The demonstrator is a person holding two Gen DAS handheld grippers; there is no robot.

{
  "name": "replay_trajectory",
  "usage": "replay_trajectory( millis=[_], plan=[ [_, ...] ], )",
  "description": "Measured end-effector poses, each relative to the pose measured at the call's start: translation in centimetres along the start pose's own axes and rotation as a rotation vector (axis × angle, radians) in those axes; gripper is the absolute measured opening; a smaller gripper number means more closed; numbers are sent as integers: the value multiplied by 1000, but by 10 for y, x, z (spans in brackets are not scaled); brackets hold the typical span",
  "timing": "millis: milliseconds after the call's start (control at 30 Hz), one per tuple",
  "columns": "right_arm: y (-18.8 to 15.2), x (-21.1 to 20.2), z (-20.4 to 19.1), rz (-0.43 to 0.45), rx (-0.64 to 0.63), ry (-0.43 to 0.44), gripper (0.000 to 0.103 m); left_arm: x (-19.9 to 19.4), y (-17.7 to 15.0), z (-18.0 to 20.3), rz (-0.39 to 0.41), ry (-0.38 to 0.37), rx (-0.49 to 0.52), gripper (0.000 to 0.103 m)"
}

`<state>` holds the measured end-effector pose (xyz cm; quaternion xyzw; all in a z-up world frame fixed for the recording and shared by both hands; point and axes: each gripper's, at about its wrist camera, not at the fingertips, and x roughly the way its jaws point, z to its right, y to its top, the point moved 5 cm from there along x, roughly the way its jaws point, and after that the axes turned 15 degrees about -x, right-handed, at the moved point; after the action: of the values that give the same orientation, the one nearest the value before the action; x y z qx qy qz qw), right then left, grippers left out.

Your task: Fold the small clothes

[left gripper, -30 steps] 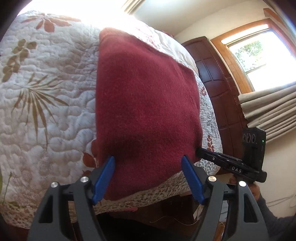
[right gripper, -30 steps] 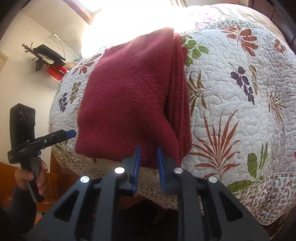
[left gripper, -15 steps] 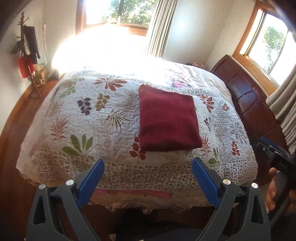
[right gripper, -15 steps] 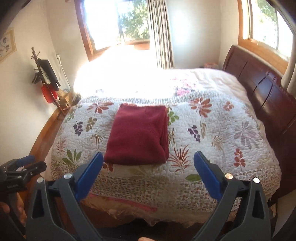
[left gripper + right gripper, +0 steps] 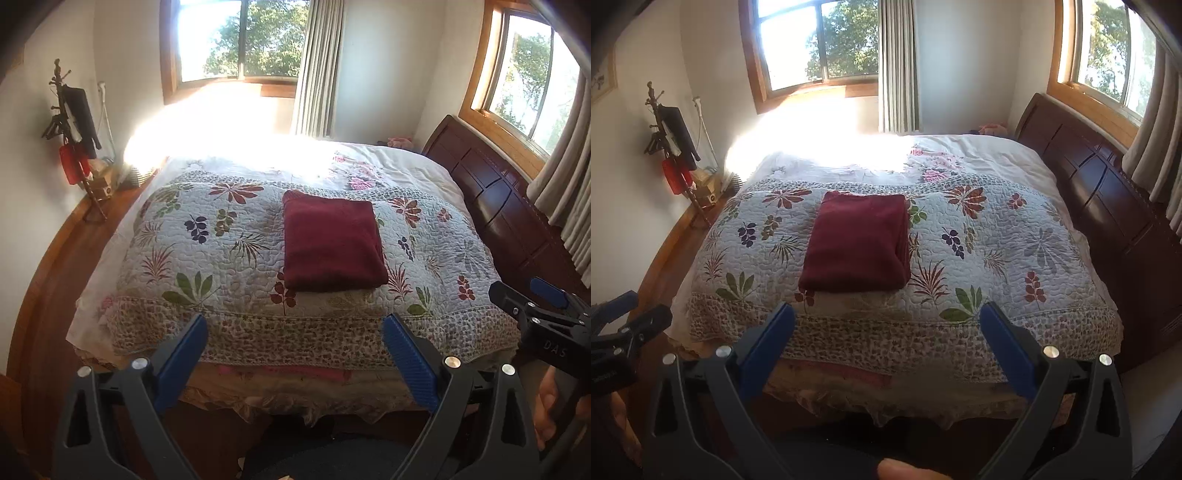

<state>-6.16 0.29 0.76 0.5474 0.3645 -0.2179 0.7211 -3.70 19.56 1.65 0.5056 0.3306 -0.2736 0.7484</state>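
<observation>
Left tongs [image 5: 295, 343] spread wide, nothing between the blue pads [image 5: 408, 363], held off the foot edge of the bed [image 5: 332, 336]. Right tongs [image 5: 888, 338] also spread wide and empty, same side of the bed, just beside the left ones. Right tongs visible at right edge of left wrist view [image 5: 532, 299], part of a hand [image 5: 550, 406] under them. Left tongs visible at left edge of right wrist view [image 5: 626, 314].

Folded dark red garment [image 5: 332, 243] lies flat as a neat rectangle on the floral quilt [image 5: 207, 251], near the foot edge, roughly mid-width; stacked fold layers show along its right side [image 5: 905, 240]. Neither tongs touches it; both well apart from it.

Dark wood headboard [image 5: 495, 206] on right. Two windows [image 5: 236, 37] with curtains [image 5: 317, 66]. Red and black items hang on a stand [image 5: 72, 122] at left wall. Sun glare washes out far part of bed.
</observation>
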Motion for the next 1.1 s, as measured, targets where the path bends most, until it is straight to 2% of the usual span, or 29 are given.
replay_trajectory(
  millis=[100,833,1100],
  plan=[
    [-2,-3,-1,0,3,3,100,-3,-5,5,-3,-25,3,96],
    [-2,-7,-4,16,-9,-14,100,1,-10,15,-21,-31,27,96],
    [-2,-3,-3,15,-9,-13,100,6,-10,21,-39,-61,34,96]
  ],
)
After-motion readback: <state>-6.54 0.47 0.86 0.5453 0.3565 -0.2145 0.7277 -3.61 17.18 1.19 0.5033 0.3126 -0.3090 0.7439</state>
